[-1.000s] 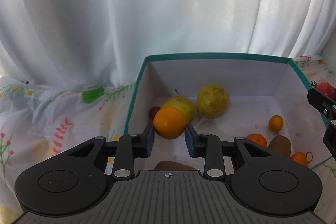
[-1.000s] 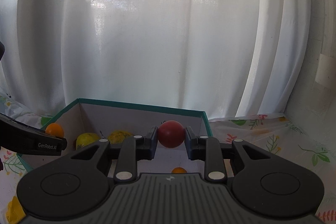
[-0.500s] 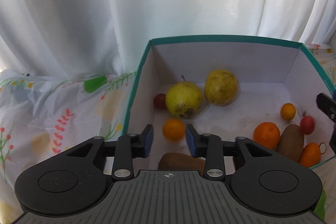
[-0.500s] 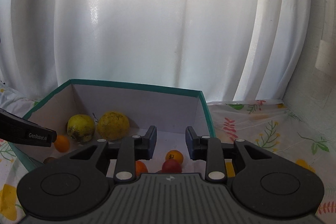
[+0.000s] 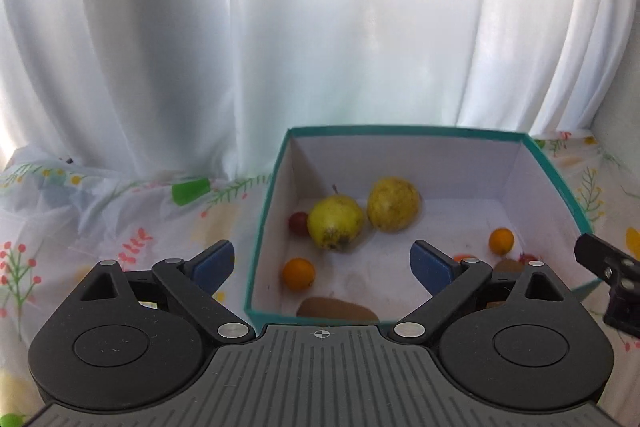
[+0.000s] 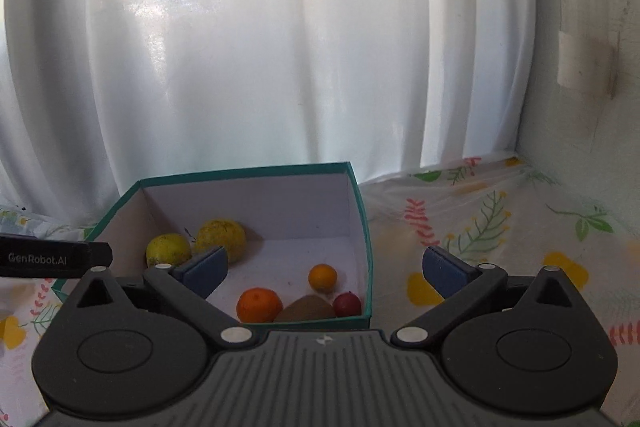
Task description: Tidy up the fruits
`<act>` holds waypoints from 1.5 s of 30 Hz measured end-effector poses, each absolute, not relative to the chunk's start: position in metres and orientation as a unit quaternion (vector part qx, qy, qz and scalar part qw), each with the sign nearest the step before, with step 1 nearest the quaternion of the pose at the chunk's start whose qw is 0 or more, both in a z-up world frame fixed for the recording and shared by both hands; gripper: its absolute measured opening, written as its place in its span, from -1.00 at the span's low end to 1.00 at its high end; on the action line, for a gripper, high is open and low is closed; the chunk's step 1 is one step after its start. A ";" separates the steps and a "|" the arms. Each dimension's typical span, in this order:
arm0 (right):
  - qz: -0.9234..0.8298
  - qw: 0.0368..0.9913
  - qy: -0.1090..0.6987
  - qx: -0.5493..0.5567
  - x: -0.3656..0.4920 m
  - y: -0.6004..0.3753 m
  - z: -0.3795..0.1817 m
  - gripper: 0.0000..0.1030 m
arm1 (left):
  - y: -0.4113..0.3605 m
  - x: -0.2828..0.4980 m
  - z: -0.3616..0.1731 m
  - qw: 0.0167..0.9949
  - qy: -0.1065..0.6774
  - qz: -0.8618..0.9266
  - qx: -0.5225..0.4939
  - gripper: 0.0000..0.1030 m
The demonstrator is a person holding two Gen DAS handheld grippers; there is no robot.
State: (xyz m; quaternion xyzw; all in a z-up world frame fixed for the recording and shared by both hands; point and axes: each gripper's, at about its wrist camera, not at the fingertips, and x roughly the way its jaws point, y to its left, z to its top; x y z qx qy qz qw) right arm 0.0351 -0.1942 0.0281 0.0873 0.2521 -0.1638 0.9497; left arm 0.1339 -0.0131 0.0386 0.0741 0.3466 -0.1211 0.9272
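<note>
Both grippers are empty with jaws spread wide, held above the near edge of the teal box [image 5: 404, 131]. The left gripper [image 5: 322, 263] sits over the box's near-left part, and the right gripper [image 6: 326, 269] straddles the box's right wall.

The fruit is all inside the box:
- Two yellow-green pears [image 5: 335, 222] [image 5: 394, 203] touch each other at the far left.
- A small red fruit [image 5: 298, 222] is tucked just left of them.
- A small orange [image 5: 298, 273] lies near-left.
- A kiwi [image 5: 336, 309] rests against the near wall.
- In the right wrist view, the near-right corner holds a mandarin [image 6: 259, 305], a second kiwi [image 6: 306, 309], a red plum-like fruit [image 6: 347, 303] and, just behind these, a small orange [image 6: 322, 277].

No loose fruit shows on the floral tablecloth [image 6: 500, 227] in either view. The yellow patches look like print rather than fruit, though the grippers' bodies hide the near tablecloth.

The step in hand is judged to be pulling clear after a drop. To do it well:
- Lift straight up before swinging sideways so the fingers miss the box rim.
- Keep the jaws apart and scan the near tablecloth for leftovers.
- Move the two grippers apart from each other, since the right one's finger already shows at the left view's right edge.
</note>
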 end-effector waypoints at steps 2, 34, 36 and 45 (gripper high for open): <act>-0.191 0.937 0.276 0.095 0.034 -0.194 0.029 1.00 | -0.015 0.127 0.036 0.923 0.356 -0.118 0.087 0.90; -0.098 0.833 0.538 0.079 0.072 -0.184 0.061 1.00 | -0.020 0.104 0.073 0.875 0.465 -0.078 0.110 0.93; -0.097 0.830 0.543 0.081 0.073 -0.184 0.058 1.00 | -0.019 0.105 0.069 0.873 0.469 -0.073 0.112 0.93; -0.106 0.830 0.545 0.055 0.080 -0.179 0.057 1.00 | -0.019 0.115 0.058 0.862 0.488 -0.066 0.118 0.93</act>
